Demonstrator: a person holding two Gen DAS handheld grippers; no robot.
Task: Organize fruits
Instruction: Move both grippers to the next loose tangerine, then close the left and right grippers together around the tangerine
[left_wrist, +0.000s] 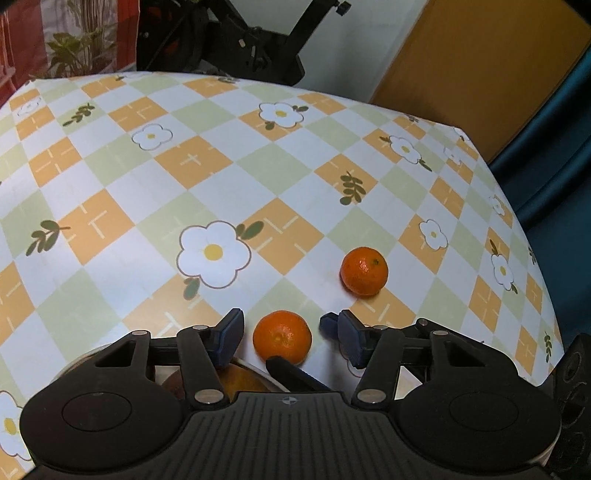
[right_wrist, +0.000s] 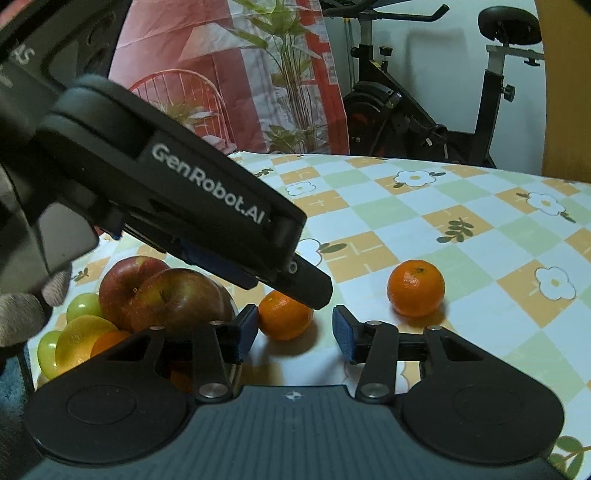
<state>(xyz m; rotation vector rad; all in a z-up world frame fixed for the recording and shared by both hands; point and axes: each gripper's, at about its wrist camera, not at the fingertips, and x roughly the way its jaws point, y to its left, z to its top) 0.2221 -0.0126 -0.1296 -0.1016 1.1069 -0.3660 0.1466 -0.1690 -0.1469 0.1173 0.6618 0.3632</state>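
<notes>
Two loose mandarins lie on the desk (left_wrist: 155, 206), which wears a glossy checked cloth of orange, green and white squares with printed daisies. The near mandarin (left_wrist: 282, 336) sits between the blue pads of the left tool (left_wrist: 281, 328), whose jaws stand partly open with a gap on each side, so nothing is gripped. The far mandarin (left_wrist: 364, 270) rests alone, apart to the right. In the right wrist view a heap of fruit lies at the left: two dull red apples (right_wrist: 173, 295), round and smooth, at least two pale green fruits (right_wrist: 84, 306), one yellow citrus (right_wrist: 82, 341) and an orange piece partly hidden. The left tool slants steeply down over the near mandarin, its black body crossing that view. The right tool (right_wrist: 291, 334) points at a shallower slant, its jaws partly open and empty, the near mandarin just ahead of its left pad.
</notes>
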